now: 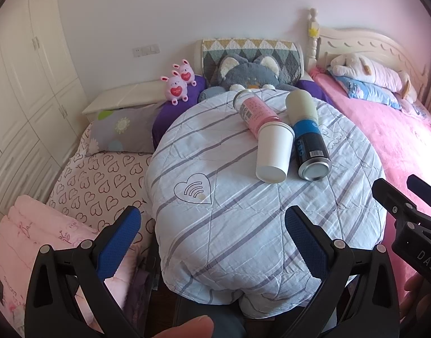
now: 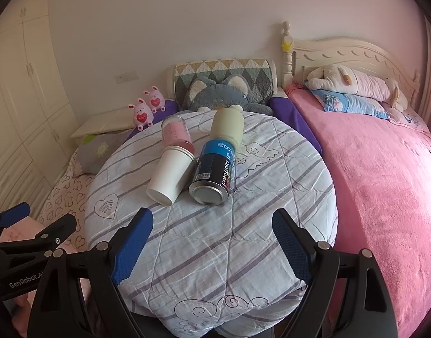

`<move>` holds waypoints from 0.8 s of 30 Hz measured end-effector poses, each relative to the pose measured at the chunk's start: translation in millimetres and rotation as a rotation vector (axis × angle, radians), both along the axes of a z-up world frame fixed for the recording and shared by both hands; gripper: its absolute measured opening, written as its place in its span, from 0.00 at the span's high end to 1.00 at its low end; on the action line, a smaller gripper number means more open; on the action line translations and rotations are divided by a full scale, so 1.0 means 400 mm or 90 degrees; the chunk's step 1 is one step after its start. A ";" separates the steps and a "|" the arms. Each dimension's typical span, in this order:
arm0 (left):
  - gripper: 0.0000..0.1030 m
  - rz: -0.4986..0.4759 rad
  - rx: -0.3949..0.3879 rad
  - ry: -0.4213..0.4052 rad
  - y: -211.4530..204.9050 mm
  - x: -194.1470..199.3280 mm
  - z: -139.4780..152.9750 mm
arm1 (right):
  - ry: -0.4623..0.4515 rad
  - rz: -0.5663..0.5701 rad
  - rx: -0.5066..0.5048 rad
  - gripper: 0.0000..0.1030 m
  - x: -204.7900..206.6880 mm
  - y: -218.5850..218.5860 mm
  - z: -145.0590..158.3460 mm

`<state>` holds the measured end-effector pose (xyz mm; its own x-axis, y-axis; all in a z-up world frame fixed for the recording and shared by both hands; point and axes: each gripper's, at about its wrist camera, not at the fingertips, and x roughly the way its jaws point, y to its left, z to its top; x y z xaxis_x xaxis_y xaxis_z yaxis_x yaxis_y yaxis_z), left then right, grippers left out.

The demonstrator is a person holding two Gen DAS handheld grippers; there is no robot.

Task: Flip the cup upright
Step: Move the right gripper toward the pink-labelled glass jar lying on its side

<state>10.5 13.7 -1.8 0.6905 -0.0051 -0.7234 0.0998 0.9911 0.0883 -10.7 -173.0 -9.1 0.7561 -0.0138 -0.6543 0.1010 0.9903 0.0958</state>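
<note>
A white paper cup [image 1: 273, 152] lies on its side on a round table covered by a striped quilt [image 1: 229, 219], its base toward me. It also shows in the right wrist view [image 2: 171, 174]. A pink canister [image 1: 256, 111] lies behind the cup and a blue and black can [image 1: 310, 143] lies to its right, both on their sides. My left gripper [image 1: 212, 225] is open and empty, well short of the cup. My right gripper [image 2: 212, 228] is open and empty near the table's front, below the can [image 2: 215, 171].
A pink bed [image 2: 384, 183] runs along the right. A heart-print mattress [image 1: 94, 177] and folded pink quilt [image 1: 32, 239] lie on the left. A grey cat plush [image 1: 249, 73] sits behind the table. Wardrobes [image 1: 24, 84] line the left wall.
</note>
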 end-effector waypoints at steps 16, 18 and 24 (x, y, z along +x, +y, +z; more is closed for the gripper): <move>0.00 0.011 -0.003 0.002 0.017 0.024 0.015 | 0.010 0.014 -0.009 0.16 0.022 0.013 -0.002; 0.00 0.013 -0.002 0.004 0.019 0.037 0.014 | 0.013 0.019 -0.011 0.16 0.036 0.018 -0.004; 0.00 0.022 -0.001 0.012 0.026 0.089 -0.008 | 0.031 0.034 -0.021 0.16 0.099 0.032 -0.019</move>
<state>46.1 24.1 -4.9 0.6768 0.0175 -0.7359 0.0675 0.9940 0.0857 29.1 -160.1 -16.9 0.7236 0.0035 -0.6902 0.0516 0.9969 0.0591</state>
